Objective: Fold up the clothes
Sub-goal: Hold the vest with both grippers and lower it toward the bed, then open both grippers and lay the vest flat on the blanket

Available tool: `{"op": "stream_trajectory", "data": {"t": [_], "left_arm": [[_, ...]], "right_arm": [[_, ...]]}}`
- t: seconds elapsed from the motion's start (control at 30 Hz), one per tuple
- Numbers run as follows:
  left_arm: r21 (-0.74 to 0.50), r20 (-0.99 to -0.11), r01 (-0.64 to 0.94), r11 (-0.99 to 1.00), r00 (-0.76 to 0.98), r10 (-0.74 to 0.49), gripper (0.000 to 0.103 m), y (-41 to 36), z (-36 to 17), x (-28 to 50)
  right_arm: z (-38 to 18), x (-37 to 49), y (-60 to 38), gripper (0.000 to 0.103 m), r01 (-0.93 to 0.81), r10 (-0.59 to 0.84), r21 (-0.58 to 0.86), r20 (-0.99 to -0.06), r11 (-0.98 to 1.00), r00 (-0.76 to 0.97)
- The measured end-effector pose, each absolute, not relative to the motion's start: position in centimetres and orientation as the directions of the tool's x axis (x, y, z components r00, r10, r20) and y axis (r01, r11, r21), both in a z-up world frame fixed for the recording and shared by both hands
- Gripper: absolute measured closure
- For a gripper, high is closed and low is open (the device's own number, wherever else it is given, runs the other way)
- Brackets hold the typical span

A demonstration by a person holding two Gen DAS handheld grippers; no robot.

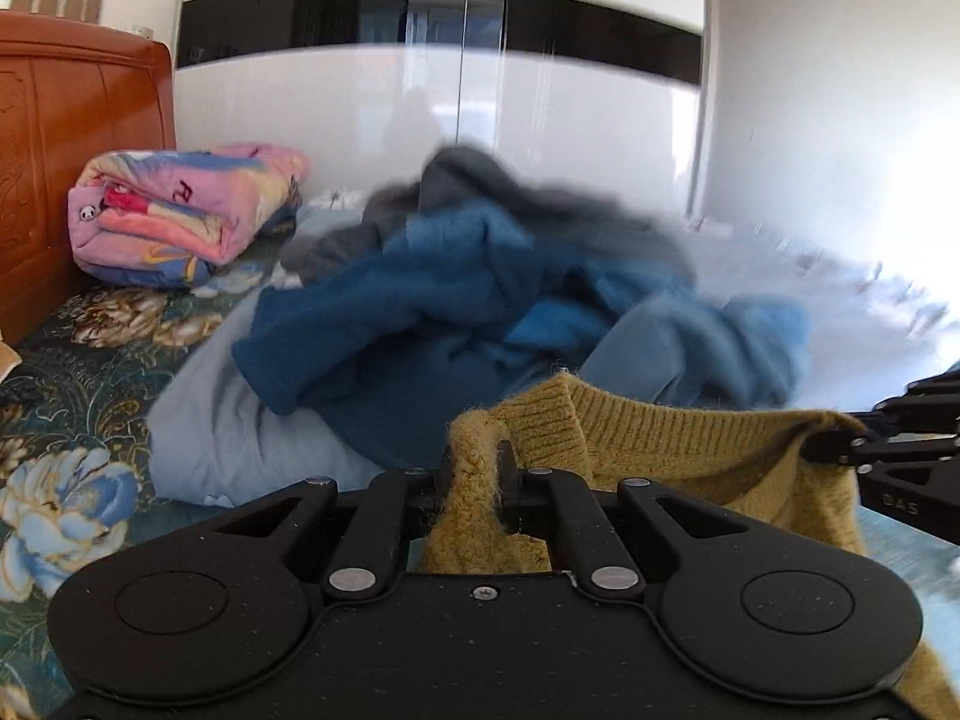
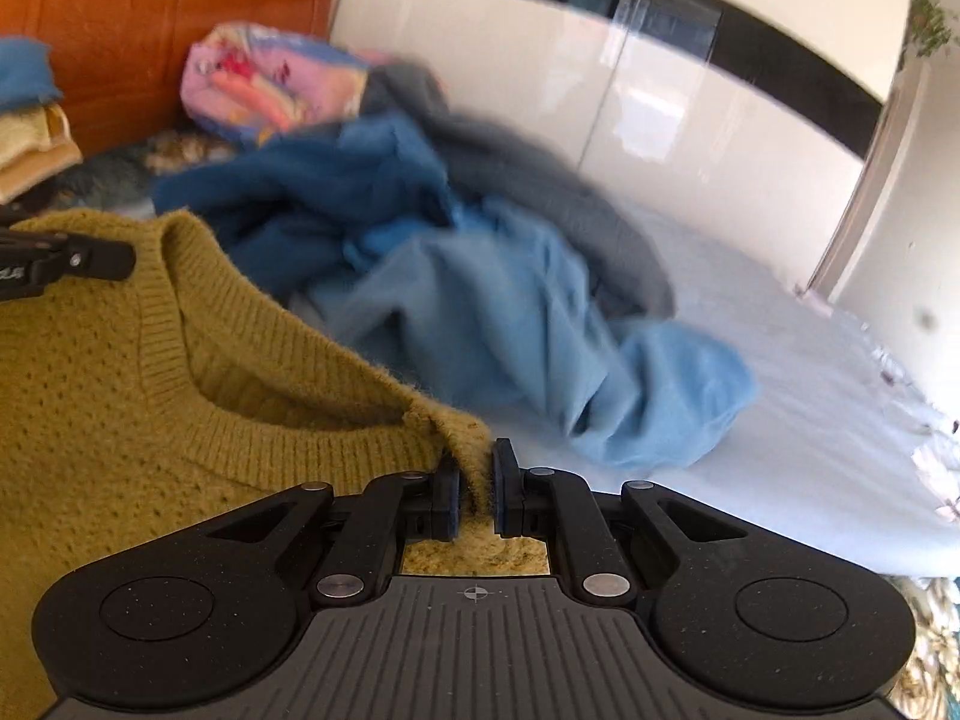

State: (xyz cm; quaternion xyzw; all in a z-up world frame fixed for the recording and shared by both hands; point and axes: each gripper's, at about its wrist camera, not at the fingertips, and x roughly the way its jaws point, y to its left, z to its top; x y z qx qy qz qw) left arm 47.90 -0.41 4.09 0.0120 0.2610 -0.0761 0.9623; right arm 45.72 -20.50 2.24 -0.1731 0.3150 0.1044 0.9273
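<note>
A mustard-yellow knit sweater (image 2: 120,372) hangs stretched between my two grippers, neckline up. My left gripper (image 1: 480,480) is shut on one shoulder of the sweater (image 1: 660,438). My right gripper (image 2: 477,480) is shut on the other shoulder; it also shows at the right edge of the left wrist view (image 1: 840,447). The left gripper shows in the right wrist view (image 2: 114,261) pinching the far shoulder. Beyond the sweater lies a heap of blue clothes (image 1: 450,306) and a grey garment (image 1: 510,204) on the bed.
A folded pink quilt (image 1: 180,216) lies against the wooden headboard (image 1: 72,150). A floral bedspread (image 1: 72,420) covers the left side; a pale sheet (image 2: 810,420) covers the right. Folded blue and cream items (image 2: 30,120) sit by the headboard. A white wardrobe (image 1: 420,90) stands behind.
</note>
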Motion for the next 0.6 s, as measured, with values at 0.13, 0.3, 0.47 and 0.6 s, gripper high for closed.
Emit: {"op": "stream_trajectory", "data": {"t": [0.13, 0.3, 0.47, 0.6], "left_arm": [[-0.009, -0.585, 0.122, 0.992, 0.804, -0.104, 0.097, -1.0, 0.3, 49.9], [-0.02, -0.627, 0.13, 0.991, 0.77, -0.114, 0.088, -0.3, -1.1, 50.1], [-0.068, -0.596, 0.133, 0.989, 0.79, -0.147, 0.064, 1.6, 1.9, 46.3], [-0.104, -0.528, 0.142, 0.984, 0.831, -0.176, 0.043, 3.6, 5.2, 40.1]], "right_arm": [[-1.8, 46.8, -20.2, 0.094, -0.325, 0.077, -0.25, -0.674, 0.912, 0.734], [-3.5, 46.3, -19.5, 0.09, -0.35, 0.081, -0.256, -0.695, 0.901, 0.715], [-0.8, 44.3, -20.4, 0.065, -0.356, 0.115, -0.22, -0.686, 0.908, 0.718], [2.7, 40.3, -21.9, 0.055, -0.353, 0.139, -0.203, -0.659, 0.913, 0.739]]}}
